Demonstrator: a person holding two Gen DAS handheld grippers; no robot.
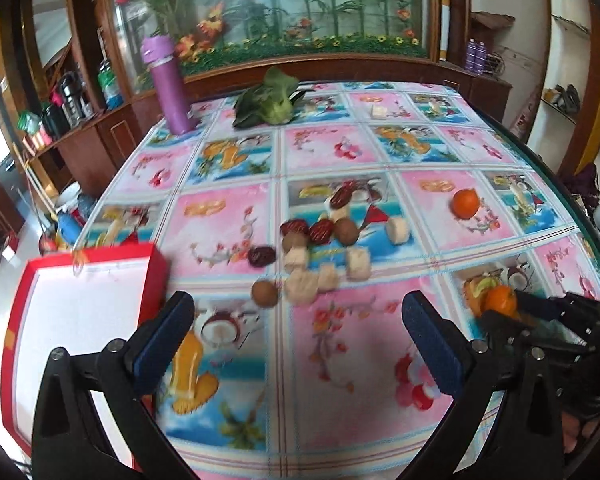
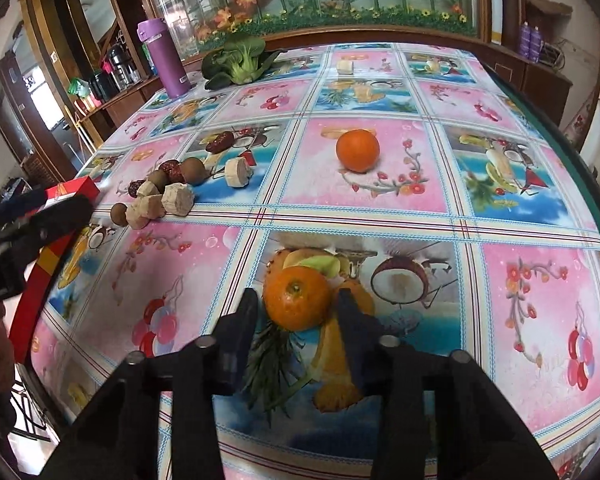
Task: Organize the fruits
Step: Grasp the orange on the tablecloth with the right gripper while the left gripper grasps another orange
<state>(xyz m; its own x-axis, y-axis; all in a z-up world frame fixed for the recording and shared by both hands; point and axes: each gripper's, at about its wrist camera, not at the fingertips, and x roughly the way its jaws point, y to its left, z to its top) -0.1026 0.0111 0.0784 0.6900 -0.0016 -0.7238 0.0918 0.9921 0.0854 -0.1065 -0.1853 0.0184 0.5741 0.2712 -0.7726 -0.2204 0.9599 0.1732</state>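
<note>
Orange (image 2: 298, 298) sits clamped in my right hand-held gripper (image 2: 296, 312); left hand-held gripper (image 1: 298, 320) gapes, unloaded. Box (image 1: 80, 312) beside left looks bare. Second orange (image 2: 357, 150), dates, longans ahead on bench (image 2: 520, 300): barely started.

your right gripper (image 2: 298, 300) has its two black fingers (image 2: 242, 320) closed against the sides of a near orange (image 2: 298, 298), stem end up, over the fruit-print tablecloth (image 2: 380, 184). a second orange (image 2: 357, 150) sits well apart, farther up the table. at your left lie red dates (image 2: 219, 142), brown longans (image 2: 193, 170) and pale cut chunks (image 2: 178, 199), beside a red box (image 2: 74, 192).
</note>
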